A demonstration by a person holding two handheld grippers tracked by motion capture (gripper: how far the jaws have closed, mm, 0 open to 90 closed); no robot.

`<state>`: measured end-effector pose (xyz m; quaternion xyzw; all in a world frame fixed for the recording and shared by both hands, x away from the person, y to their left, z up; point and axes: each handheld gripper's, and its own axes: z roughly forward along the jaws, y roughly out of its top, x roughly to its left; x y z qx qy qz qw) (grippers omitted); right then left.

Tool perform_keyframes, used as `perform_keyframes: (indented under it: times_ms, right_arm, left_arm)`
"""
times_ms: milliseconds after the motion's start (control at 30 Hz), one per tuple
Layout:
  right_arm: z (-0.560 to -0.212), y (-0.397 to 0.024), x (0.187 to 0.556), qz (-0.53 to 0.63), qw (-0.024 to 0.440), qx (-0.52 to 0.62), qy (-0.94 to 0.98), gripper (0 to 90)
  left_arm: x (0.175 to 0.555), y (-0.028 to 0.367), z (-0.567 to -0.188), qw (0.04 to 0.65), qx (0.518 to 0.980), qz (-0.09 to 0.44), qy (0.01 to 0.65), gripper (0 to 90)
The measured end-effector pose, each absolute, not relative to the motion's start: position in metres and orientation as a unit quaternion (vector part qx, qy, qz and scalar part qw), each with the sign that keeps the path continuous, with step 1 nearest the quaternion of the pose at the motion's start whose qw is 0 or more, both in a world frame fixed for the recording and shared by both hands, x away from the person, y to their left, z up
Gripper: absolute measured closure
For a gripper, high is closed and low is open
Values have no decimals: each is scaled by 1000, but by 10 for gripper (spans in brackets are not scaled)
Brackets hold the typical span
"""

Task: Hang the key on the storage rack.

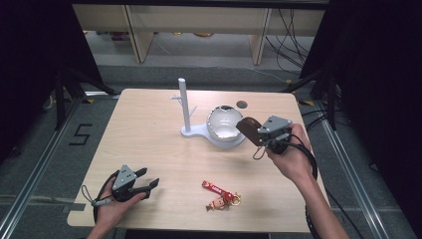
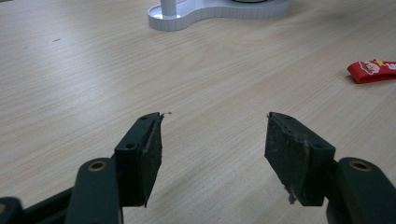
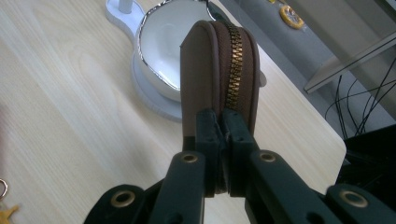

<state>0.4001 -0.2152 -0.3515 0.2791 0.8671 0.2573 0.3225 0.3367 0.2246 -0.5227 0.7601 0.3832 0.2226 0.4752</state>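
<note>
A small brown zip pouch (image 1: 250, 130) (image 3: 219, 70) is held above the table's right side, just right of the white bowl (image 1: 222, 124) (image 3: 163, 42). My right gripper (image 1: 262, 137) (image 3: 220, 126) is shut on the pouch's lower edge, its brass zipper facing the camera in the right gripper view. The bowl rests on the white stand base (image 1: 199, 133), which carries an upright post (image 1: 183, 102). My left gripper (image 1: 149, 180) (image 2: 212, 140) rests near the table's front left corner, open, with bare wood between its pads.
A red keychain strap with a small figure and rings (image 1: 220, 195) (image 2: 372, 71) lies near the front edge. A dark round spot (image 1: 242, 104) marks the table behind the bowl. Shelving legs and cables stand on the floor beyond the far edge.
</note>
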Motion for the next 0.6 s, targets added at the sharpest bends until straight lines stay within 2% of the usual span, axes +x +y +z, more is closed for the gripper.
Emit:
perform_keyframes:
  times_ms: [600]
  right_arm:
    - [-344,-202,410,267,330,264,866,873]
  left_arm:
    - [336,225,-523,474,762,221,382,361]
